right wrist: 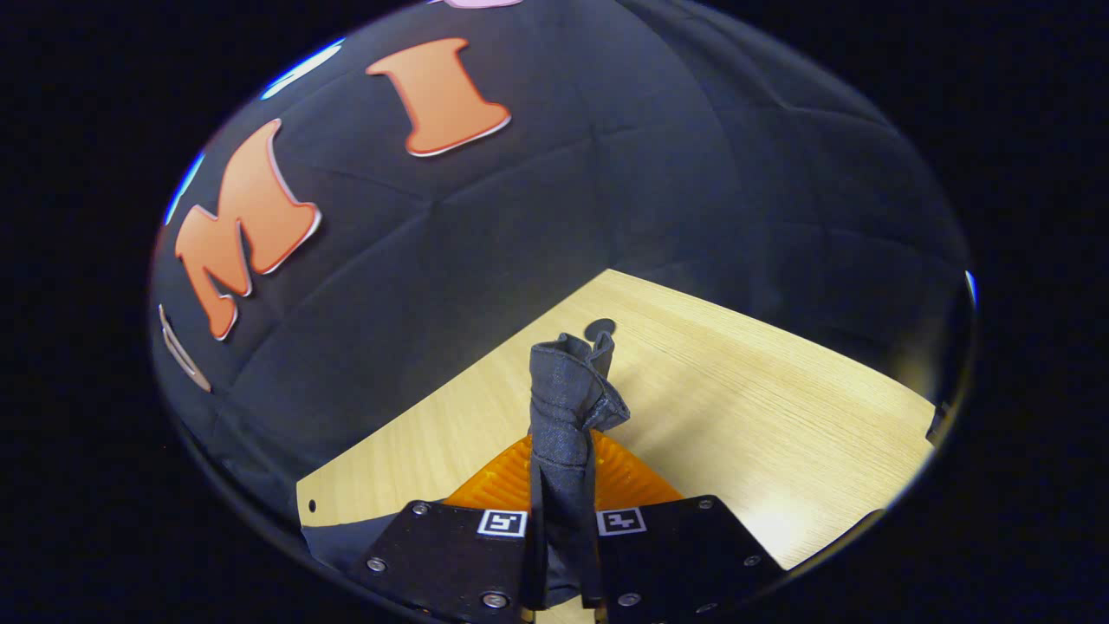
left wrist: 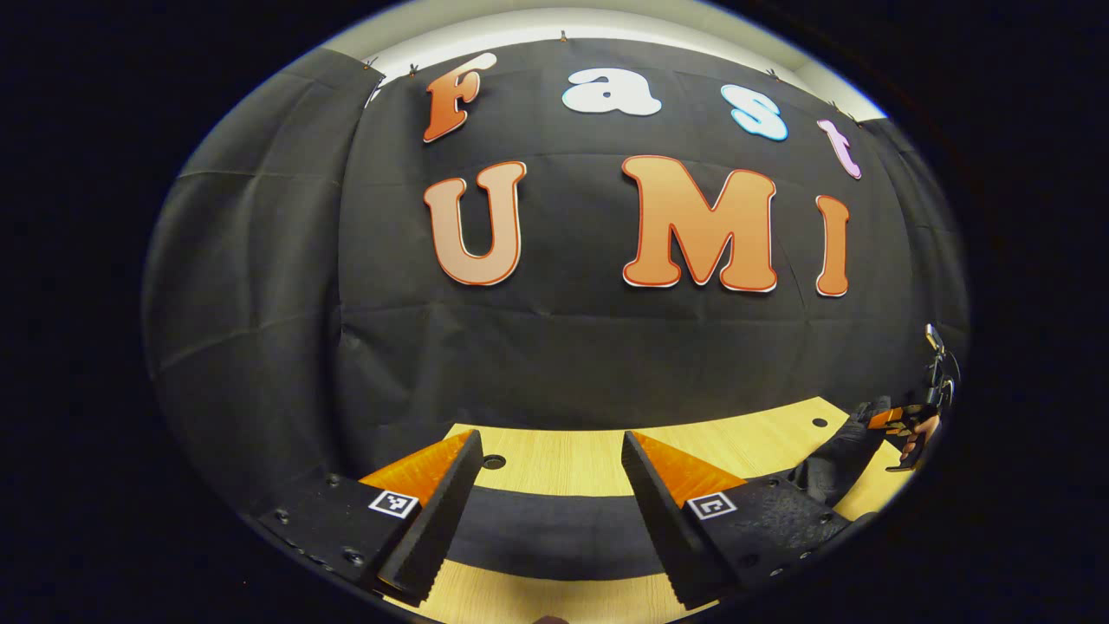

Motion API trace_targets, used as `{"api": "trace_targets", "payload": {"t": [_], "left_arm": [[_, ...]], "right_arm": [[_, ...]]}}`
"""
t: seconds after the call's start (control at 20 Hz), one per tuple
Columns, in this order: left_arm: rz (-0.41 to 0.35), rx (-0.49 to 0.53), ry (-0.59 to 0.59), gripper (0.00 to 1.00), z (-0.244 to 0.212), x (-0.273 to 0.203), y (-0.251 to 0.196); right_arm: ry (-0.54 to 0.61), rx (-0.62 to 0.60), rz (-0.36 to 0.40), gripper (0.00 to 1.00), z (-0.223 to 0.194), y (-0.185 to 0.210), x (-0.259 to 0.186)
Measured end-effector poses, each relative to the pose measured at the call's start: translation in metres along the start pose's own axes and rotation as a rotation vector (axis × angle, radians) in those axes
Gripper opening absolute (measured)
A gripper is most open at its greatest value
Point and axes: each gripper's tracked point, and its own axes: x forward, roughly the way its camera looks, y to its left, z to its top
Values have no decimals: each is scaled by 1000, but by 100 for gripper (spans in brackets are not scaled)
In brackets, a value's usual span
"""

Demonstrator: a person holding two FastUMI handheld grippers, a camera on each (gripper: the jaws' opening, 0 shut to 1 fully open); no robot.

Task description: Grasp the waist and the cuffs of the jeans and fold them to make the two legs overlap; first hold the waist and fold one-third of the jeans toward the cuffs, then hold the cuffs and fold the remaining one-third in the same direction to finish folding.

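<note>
Matt dark denim jeans [right wrist: 565, 407]; smooth, faintly glossy wood-grain table [right wrist: 762, 416].

The jeans [right wrist: 567, 407] are a dark charcoal denim with a fine woven grain. The table [right wrist: 736, 416] is pale yellowish wood with a faint straight grain and small dark round holes. Each gripper body carries small black-and-white square markers [left wrist: 393, 503]. The booth's wall cloth [left wrist: 260, 260] is black.
</note>
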Motion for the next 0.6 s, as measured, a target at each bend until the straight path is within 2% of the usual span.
{"api": "trace_targets", "payload": {"t": [0.25,0.35,0.45,0.6], "left_arm": [[8,-38,-10,97,-1,-5,26],[18,-44,-21,97,1,-9,38],[29,-58,-25,97,1,-12,52],[45,-80,-22,97,-4,-17,70]], "right_arm": [[36,-93,135,15,-12,39,-28],[49,-133,165,15,-19,48,-37],[52,-180,170,15,-29,61,-41],[20,-247,119,15,-34,61,-36]]}}
